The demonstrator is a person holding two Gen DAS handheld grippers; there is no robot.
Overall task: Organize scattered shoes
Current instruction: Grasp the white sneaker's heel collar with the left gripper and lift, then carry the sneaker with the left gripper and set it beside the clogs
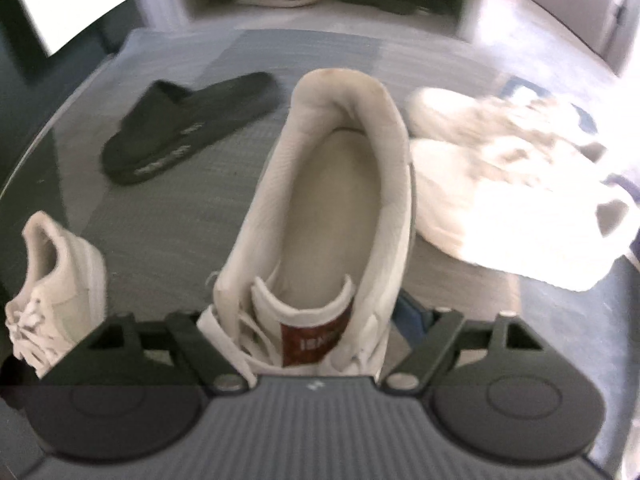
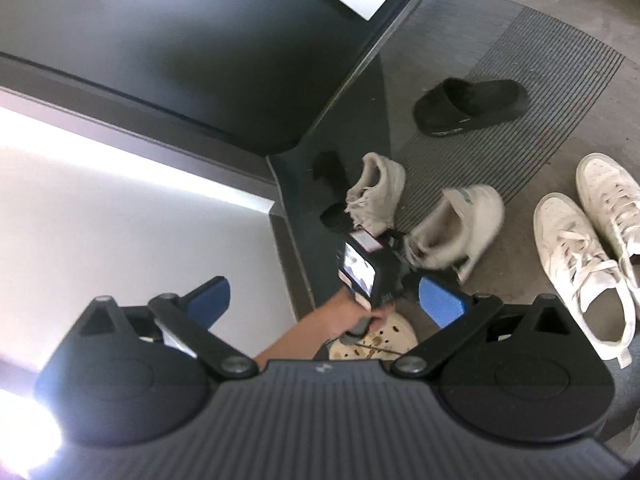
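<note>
Sneaker (image 1: 320, 216), white with a red tongue label, sits pinched in the left gripper (image 1: 316, 320) jaws and lifted off the grey mat (image 1: 168, 240). Its mate (image 1: 56, 280) lies at 9 o'clock, a black slide (image 1: 188, 128) at 11 and a white pair (image 1: 500, 184) at 2. Right gripper (image 2: 324, 300) hangs with jaws spread and nothing between them, above the person's left hand (image 2: 352, 316).

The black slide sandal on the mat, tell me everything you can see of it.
The black slide sandal is a single open-toed slipper with one broad strap bearing small white lettering and a thick sole. It looks like moulded foam or rubber. It lies flat, sole down, on the grey ribbed mat, apart from the white sneakers; nothing touches it and no matching sandal shows beside it.
</note>
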